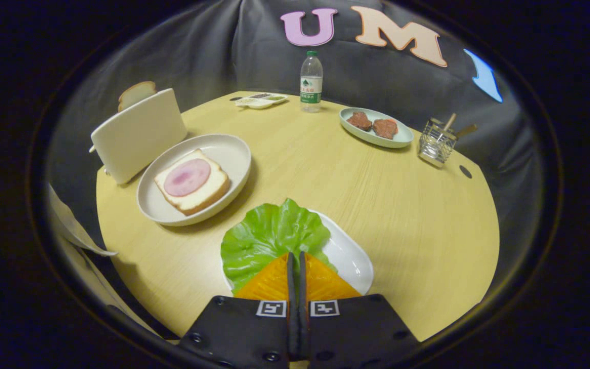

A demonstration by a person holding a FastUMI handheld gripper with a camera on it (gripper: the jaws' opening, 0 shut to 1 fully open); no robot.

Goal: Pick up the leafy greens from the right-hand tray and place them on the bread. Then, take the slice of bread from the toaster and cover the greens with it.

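A green lettuce leaf (269, 238) lies on the white tray (349, 256), spilling over the tray's left rim. My gripper (295, 254) is shut, its two fingers pressed together with the tips over the leaf's near part. I see nothing pinched between the fingers. Beyond the leaf to the left, a round plate (228, 148) holds a bread slice (195, 192) topped with a pink ham round (187, 177). Behind that plate stands a white toaster (139, 136) with a second bread slice (136, 94) sticking out of its slot.
An oval dish (372, 138) with two meat patties sits far right, with a wire holder (436, 143) of sticks beyond it. A water bottle (311, 82) and a small flat tray (260, 100) stand at the table's far edge. A pale cloth (72, 225) hangs off the left edge.
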